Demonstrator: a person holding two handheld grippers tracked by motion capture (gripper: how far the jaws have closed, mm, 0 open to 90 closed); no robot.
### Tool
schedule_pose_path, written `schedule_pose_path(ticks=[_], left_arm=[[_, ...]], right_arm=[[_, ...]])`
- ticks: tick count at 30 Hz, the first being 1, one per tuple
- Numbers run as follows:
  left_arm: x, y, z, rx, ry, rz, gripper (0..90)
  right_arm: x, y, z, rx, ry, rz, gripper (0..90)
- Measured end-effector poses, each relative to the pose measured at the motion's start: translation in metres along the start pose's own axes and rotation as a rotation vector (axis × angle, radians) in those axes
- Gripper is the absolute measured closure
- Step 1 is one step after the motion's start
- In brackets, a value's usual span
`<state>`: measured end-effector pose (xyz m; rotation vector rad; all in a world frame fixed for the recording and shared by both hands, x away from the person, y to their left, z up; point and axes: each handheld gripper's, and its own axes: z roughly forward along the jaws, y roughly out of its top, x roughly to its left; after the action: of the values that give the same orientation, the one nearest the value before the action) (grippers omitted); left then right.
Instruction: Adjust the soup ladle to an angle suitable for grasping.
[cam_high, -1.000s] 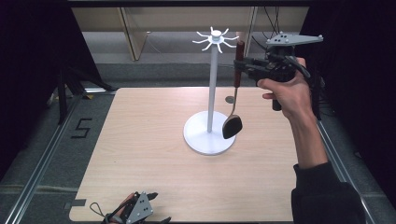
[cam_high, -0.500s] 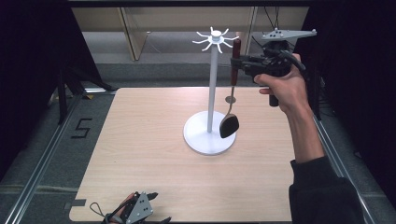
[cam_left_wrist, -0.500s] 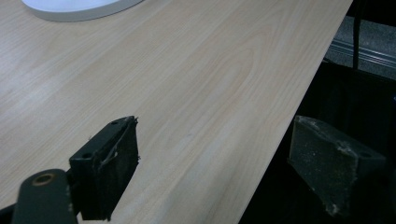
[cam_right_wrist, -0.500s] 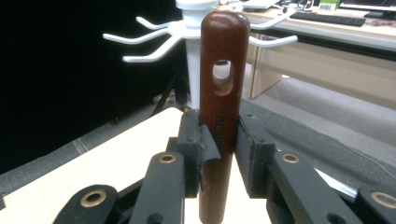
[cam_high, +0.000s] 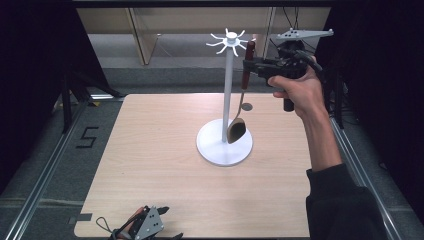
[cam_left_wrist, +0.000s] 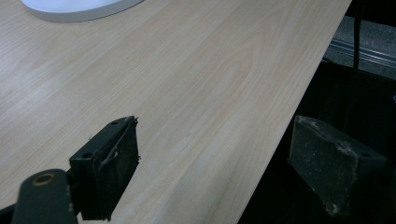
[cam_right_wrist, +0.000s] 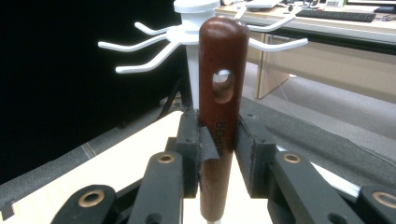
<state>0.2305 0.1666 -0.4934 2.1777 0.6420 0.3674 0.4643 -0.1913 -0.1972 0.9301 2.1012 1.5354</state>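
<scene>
The person's right hand (cam_high: 295, 90) holds the right gripper (cam_high: 248, 64) raised above the far right part of the wooden table (cam_high: 150, 160), and its two black jaws are clamped on the dark red-brown handle of a ladle (cam_high: 243, 95). The ladle hangs straight down from the grip, its metal shaft running below the jaws to a bowl that sits low, just over the round white base of the stand (cam_high: 226, 100). Seen from the right gripper view, the handle top (cam_right_wrist: 223, 60) stands upright between the pads, with a hanging hole through it just above the jaws; the stand's white post and its ring of curved hooks (cam_right_wrist: 149, 51) lie directly behind the handle and a little to that gripper's left, close but apart from it. The left gripper (cam_high: 145, 227) rests low at the near edge of the table, well away from the stand, its jaws spread apart with nothing between them, one pad (cam_left_wrist: 109, 172) over the tabletop, the other past the table's edge.
</scene>
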Motion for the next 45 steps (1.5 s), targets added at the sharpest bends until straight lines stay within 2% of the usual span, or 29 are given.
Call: schedule_pose_path(ticks=[1, 2, 3, 5, 6, 7, 13, 17, 18, 19, 21, 22, 23, 24, 25, 26, 27, 29, 30, 31, 33, 34, 36, 37, 39, 42, 43, 44, 45], left_arm=[[0.000, 0.000, 0.000, 0.000, 0.010, 0.005, 15.0], [-0.002, -0.001, 0.002, -0.029, 0.016, -0.016, 15.0], [-0.002, 0.000, 0.001, -0.015, 0.021, -0.002, 15.0], [-0.001, 0.000, 0.001, -0.010, 0.015, -0.001, 15.0], [-0.001, 0.000, 0.000, -0.003, -0.002, -0.003, 15.0], [-0.002, -0.001, 0.002, -0.023, 0.019, -0.010, 15.0], [-0.002, -0.001, 0.002, -0.026, 0.021, -0.007, 15.0], [-0.002, -0.001, 0.002, -0.029, 0.024, -0.009, 15.0], [-0.002, 0.000, 0.001, -0.021, 0.023, -0.005, 15.0], [-0.003, 0.000, 0.001, -0.016, 0.018, -0.006, 15.0], [-0.002, 0.000, 0.001, -0.004, 0.005, -0.008, 15.0], [-0.003, -0.001, 0.002, -0.027, 0.020, -0.013, 15.0], [-0.003, -0.001, 0.002, -0.029, 0.023, -0.011, 15.0], [-0.003, 0.000, 0.002, -0.020, 0.022, -0.005, 15.0], [-0.002, 0.000, 0.001, -0.006, 0.001, -0.009, 15.0], [-0.001, 0.000, 0.001, 0.013, 0.006, 0.011, 15.0], [-0.002, 0.000, 0.001, -0.002, 0.000, -0.009, 15.0], [-0.002, 0.000, 0.002, -0.003, -0.001, -0.010, 15.0], [-0.003, 0.000, 0.002, -0.007, -0.004, -0.014, 15.0], [-0.002, 0.000, 0.001, 0.006, -0.007, 0.000, 15.0], [-0.001, -0.001, 0.001, 0.001, 0.006, 0.001, 15.0], [-0.002, -0.001, 0.004, -0.025, 0.040, -0.004, 15.0], [-0.002, 0.000, 0.001, -0.001, 0.000, -0.009, 15.0], [0.000, 0.000, 0.000, 0.020, 0.002, 0.017, 15.0], [-0.001, 0.000, 0.002, -0.006, -0.001, -0.011, 15.0], [-0.001, 0.000, 0.001, 0.011, 0.014, 0.008, 15.0], [-0.002, -0.001, 0.002, -0.009, 0.016, -0.005, 15.0], [-0.002, -0.001, 0.003, -0.015, 0.017, -0.007, 15.0], [-0.001, -0.001, 0.002, -0.005, 0.020, 0.005, 15.0]], right_arm=[[-0.001, 0.000, 0.000, -0.004, -0.004, 0.000, 72.3], [-0.002, 0.000, 0.000, -0.017, -0.011, -0.015, 72.0], [-0.002, 0.001, -0.001, -0.011, -0.004, 0.009, 71.9], [-0.003, 0.001, 0.000, -0.019, -0.002, -0.005, 71.3], [-0.003, 0.001, 0.000, -0.019, -0.001, -0.003, 70.8], [-0.003, 0.000, 0.000, -0.015, 0.004, 0.015, 68.9], [-0.003, 0.000, -0.004, -0.028, -0.020, -0.006, 65.8], [-0.001, 0.000, -0.007, -0.034, -0.044, -0.044, 65.3], [0.000, 0.000, -0.008, -0.032, -0.044, -0.030, 65.2], [0.000, -0.001, -0.007, -0.037, -0.049, -0.046, 65.1], [0.001, -0.002, -0.008, -0.035, -0.044, -0.048, 64.3], [0.001, -0.002, -0.008, -0.039, -0.048, -0.060, 64.2], [0.002, -0.003, -0.009, -0.036, -0.058, -0.059, 64.0], [0.002, -0.004, -0.009, -0.030, -0.057, -0.056, 64.0], [0.003, -0.004, -0.009, -0.025, -0.055, -0.063, 63.9], [0.003, -0.005, -0.010, -0.027, -0.054, -0.064, 63.1], [0.004, -0.005, -0.010, -0.028, -0.059, -0.067, 62.5], [0.004, -0.005, -0.011, -0.029, -0.068, -0.072, 62.3], [0.005, -0.005, -0.012, -0.028, -0.067, -0.070, 61.6], [0.005, -0.006, -0.013, -0.029, -0.069, -0.069, 60.3], [0.005, -0.006, -0.016, -0.037, -0.071, -0.065, 57.2], [0.005, -0.007, -0.017, -0.044, -0.071, -0.062, 56.1], [0.005, -0.009, -0.020, -0.048, -0.069, -0.062, 53.8], [0.006, -0.010, -0.022, -0.043, -0.077, -0.070, 51.7], [0.009, -0.012, -0.026, -0.045, -0.074, -0.075, 49.5], [0.012, -0.016, -0.033, -0.057, -0.083, -0.071, 45.3], [0.011, -0.017, -0.034, -0.059, -0.089, -0.078, 44.8], [0.012, -0.019, -0.036, -0.050, -0.080, -0.064, 44.9], [0.012, -0.021, -0.038, -0.052, -0.080, -0.071, 44.9]])
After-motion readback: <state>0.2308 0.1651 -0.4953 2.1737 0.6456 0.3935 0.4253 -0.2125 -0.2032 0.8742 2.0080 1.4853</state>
